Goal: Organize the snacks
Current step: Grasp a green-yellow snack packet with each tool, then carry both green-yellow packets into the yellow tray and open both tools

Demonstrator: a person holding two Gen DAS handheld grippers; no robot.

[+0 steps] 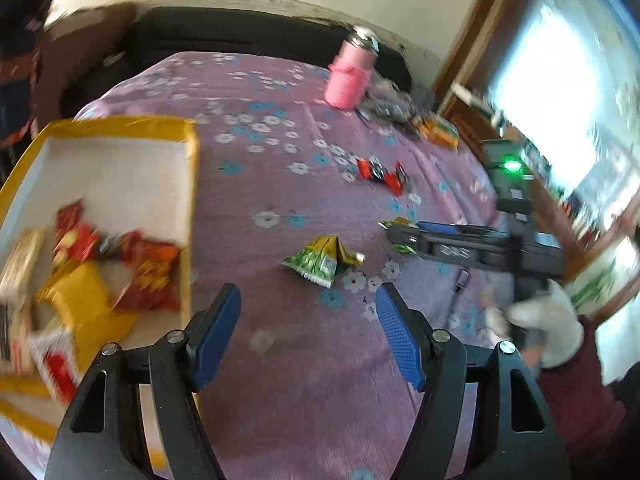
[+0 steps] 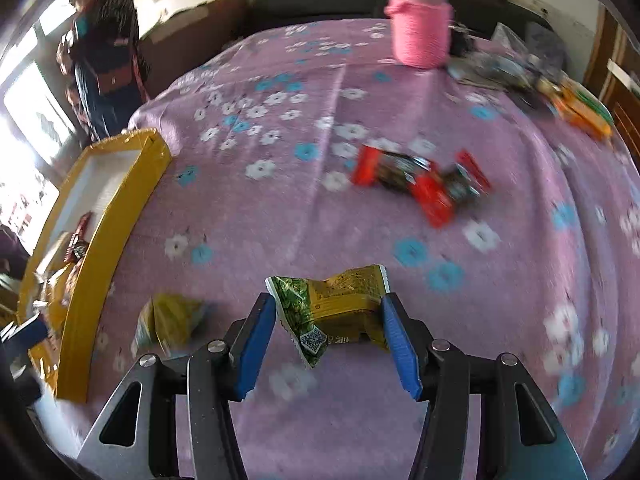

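2 green-yellow snack packets on the purple floral cloth (image 2: 320, 120). Right gripper (image 2: 328, 320) has one packet (image 2: 340, 304) between its blue pads, both pads against its ends, so clamped on it. Second packet (image 1: 320, 262) lies loose at centre, just beyond the left gripper (image 1: 308, 320), whose jaws stand apart with nothing between. Yellow-rimmed box (image 1: 120, 126) at left holds red and yellow snacks. Red wrappers (image 2: 420, 184) lie farther off; pink bottle (image 2: 420, 36) far right.
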